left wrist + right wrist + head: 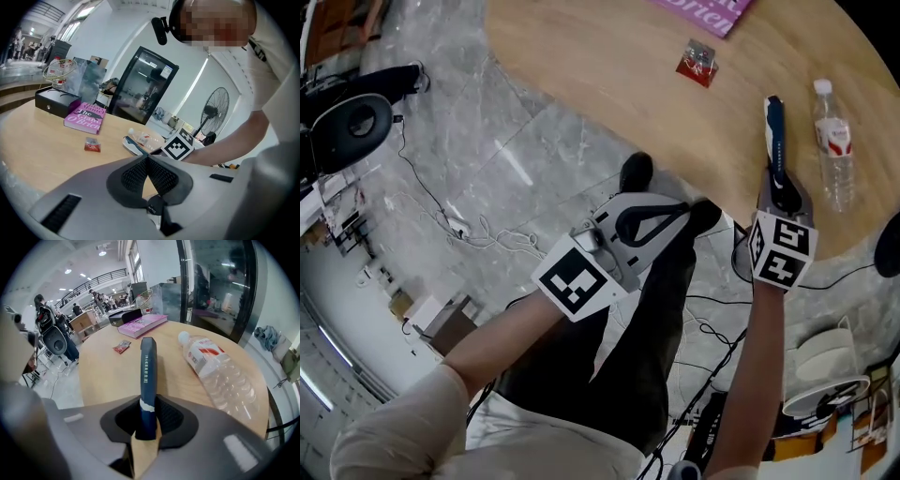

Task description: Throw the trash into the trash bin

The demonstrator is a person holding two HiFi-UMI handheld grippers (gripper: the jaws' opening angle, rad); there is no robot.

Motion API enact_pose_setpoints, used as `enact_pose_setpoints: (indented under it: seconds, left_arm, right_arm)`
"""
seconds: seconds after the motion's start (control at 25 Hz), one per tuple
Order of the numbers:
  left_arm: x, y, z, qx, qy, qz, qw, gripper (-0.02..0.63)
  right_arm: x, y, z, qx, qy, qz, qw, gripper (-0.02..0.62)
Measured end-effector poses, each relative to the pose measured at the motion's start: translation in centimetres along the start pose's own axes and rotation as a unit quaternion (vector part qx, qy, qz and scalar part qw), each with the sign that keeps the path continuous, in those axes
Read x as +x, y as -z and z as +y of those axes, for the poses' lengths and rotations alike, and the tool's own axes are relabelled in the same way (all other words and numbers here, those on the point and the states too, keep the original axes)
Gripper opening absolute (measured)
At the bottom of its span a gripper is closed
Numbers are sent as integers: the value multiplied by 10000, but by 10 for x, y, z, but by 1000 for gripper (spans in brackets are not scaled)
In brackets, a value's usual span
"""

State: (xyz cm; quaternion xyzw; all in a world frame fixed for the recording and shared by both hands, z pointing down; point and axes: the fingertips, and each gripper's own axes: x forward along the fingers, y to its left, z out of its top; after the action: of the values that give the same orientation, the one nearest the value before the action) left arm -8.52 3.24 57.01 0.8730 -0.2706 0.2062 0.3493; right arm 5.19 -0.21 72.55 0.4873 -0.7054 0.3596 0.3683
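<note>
So your right hand-held gripper [147,420] grips the dark blue pack [148,376] mid-frame; your left hand-held gripper [148,161] sits closed, empty.

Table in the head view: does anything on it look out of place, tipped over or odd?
Yes. The clear water bottle lies on its side near the edge of the table instead of standing, and a small red wrapper lies loose farther in. The right hand-held gripper is clamped on a dark blue packet. Nothing looks spilled.
</note>
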Motion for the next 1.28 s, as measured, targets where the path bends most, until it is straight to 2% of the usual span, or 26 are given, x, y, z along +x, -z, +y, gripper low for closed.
enact_pose_setpoints:
  seconds: [0.32,0.56,0.84,1.28]
  left_arm:
    - [20,18,-33,224,299,256,9990,8]
    - [36,25,-57,531,606,490,9955,8]
    - [54,42,-88,884,893,782,9890,6]
    - [76,70,-148,1151,1346,1161,9773,6]
  right_arm:
    - [-29,46,-18,262,125,-21,9996,91]
    - [-57,84,-38,640,377,-60,9972,91]
    - [-85,141,-53,1084,587,-42,9924,91]
    - [-128,230,-61,1885,937,-64,9776,91]
